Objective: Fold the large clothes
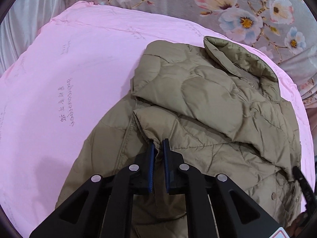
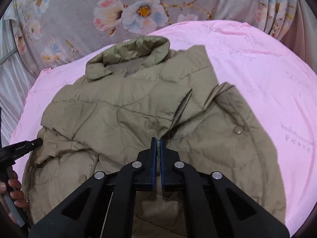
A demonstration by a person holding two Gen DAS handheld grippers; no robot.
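Jacket (image 2: 122,111) lies on the pink sheet (image 2: 257,79), collar toward its far edge. Left gripper (image 1: 158,144) and right gripper (image 2: 157,143) each pinch a folded-in sleeve cuff, jaws nearly closed on fabric, apparently to position both sleeves across the front.

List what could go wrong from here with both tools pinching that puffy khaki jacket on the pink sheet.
1. The left tool grips only a thin fold of the jacket; the slick padded fabric may slip free.
2. The right tool also holds just an edge, so lifting could undo the sleeve folded across the chest.
3. The raised collar may crumple in the next fold.
4. Dragging could wrinkle the pink sheet.
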